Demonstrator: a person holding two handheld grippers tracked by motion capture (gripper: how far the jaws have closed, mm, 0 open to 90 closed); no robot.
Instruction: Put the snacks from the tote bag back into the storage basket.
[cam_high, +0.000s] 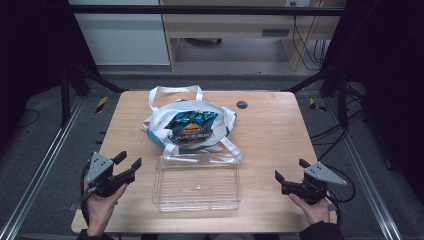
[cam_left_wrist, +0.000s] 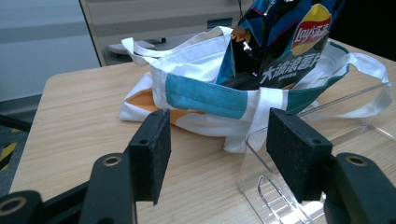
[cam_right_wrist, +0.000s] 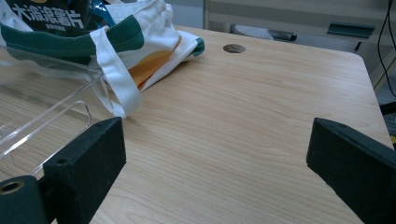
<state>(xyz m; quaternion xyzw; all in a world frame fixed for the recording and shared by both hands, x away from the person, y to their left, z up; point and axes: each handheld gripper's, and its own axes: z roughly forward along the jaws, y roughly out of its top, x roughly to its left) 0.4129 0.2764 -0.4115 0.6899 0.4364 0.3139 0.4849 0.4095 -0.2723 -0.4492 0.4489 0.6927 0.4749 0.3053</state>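
Pale wood table (cam_high: 280, 130) fills the high view: between my left gripper (cam_high: 127, 164) and my right gripper (cam_high: 289, 170) lies a clear plastic tray (cam_high: 197, 185), and beyond it a white tote bag (cam_high: 155, 120) holds a blue chip bag (cam_high: 192, 126). Both grippers hold nothing, jaws spread.

From my left gripper (cam_left_wrist: 215, 140), the tote (cam_left_wrist: 201, 93) lies just ahead of my parted jaws, the chip bag (cam_left_wrist: 285, 46) standing up in it, the tray corner (cam_left_wrist: 261, 154) at my right jaw.

From my right gripper (cam_right_wrist: 215, 154), jaws gape over bare wood; tray (cam_right_wrist: 42, 116) and tote (cam_right_wrist: 140, 42) lie ahead to the left.
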